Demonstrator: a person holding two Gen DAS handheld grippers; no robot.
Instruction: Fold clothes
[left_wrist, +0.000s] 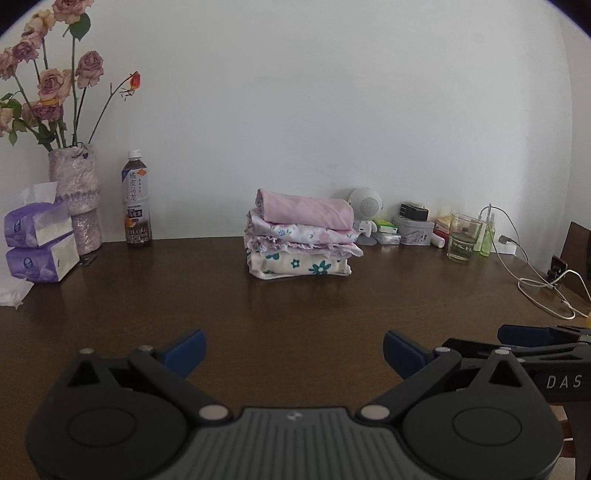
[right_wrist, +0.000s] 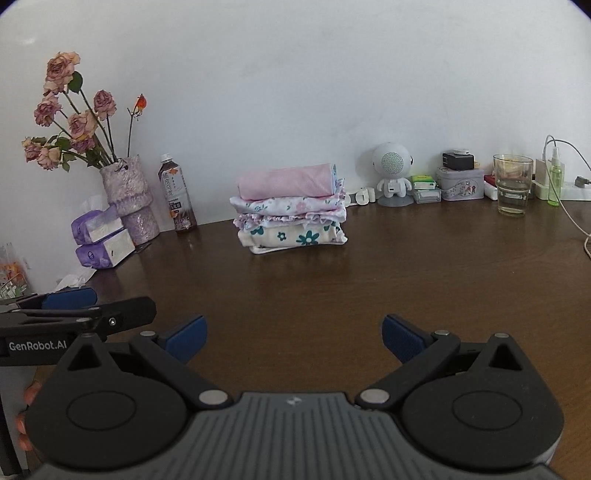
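Folded stack (left_wrist: 301, 238) seemingly well beyond spread jaws

"DAS" on right gripper (left_wrist: 532, 334), "GenRobot.AI" on left gripper (right_wrist: 70, 301), "OOLONG" on bottle (left_wrist: 136, 199)

Plain white wall (left_wrist: 295, 92) behind a dark wooden table (left_wrist: 184, 295) (soft, even light)

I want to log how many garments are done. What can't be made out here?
- Folded stack: exact garment count, since layers merge in both views.
- Bottle label: too small.
- Right gripper: cut off by the left wrist view's edge.
- Unfolded clothes: none in view; the table's near edge is hidden behind both grippers.
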